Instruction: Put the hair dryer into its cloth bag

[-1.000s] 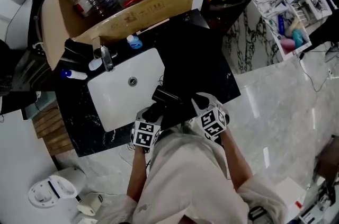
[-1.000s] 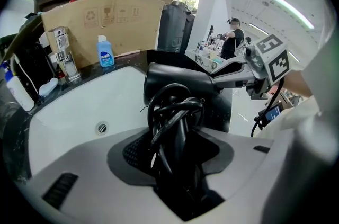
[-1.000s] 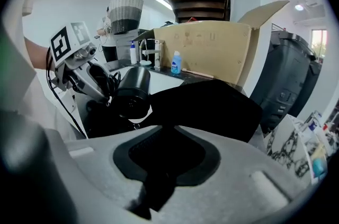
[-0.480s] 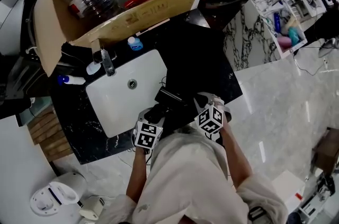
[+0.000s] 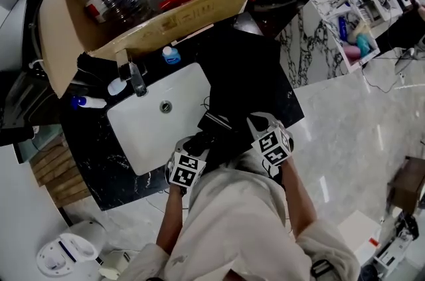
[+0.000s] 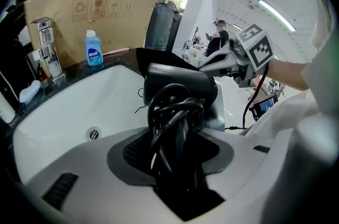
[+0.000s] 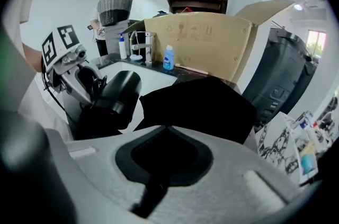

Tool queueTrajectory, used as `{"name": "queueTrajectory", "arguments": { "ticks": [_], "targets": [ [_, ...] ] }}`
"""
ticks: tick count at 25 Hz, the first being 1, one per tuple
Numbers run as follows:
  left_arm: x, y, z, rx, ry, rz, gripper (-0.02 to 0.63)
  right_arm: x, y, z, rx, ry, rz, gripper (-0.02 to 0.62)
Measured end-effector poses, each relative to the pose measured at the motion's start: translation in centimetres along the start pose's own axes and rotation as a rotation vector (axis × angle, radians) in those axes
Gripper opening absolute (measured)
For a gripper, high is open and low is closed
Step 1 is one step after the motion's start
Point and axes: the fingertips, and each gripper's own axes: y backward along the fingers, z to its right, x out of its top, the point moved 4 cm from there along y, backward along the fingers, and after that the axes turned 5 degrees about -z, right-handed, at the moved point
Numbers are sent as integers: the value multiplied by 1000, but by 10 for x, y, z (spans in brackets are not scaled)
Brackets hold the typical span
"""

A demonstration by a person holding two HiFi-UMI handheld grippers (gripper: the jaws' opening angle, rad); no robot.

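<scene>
The hair dryer [image 6: 180,85], its cord [image 6: 169,122] coiled against the handle, is clamped between the half-closed jaws of the left gripper [image 6: 177,175]. It is kept where it was a second ago, by the near corner of the sink [image 5: 149,123]. Just beside it, the cloth bag [image 7: 196,106] is pinched at its hem by the closed right gripper [image 7: 167,162], which has been drawn slightly outward. The bag's mouth is judged to be pulled open for the dryer, which seems not yet inside. Beyond, the cardboard box [image 5: 172,17] is left untouched.
</scene>
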Motion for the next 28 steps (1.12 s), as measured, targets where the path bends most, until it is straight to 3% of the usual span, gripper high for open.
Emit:
{"name": "queueTrajectory", "arguments": {
  "ticks": [10,18,28],
  "targets": [
    [3,6,21,26,41,3,197,17,21,23,83,-94,107,9],
    [5,-2,59,47,75,-7,198,23,32,33,159,-77,183,9],
    [26,-24,72,34,84,-23,198,28,41,34,201,-42,225,9]
  ]
}}
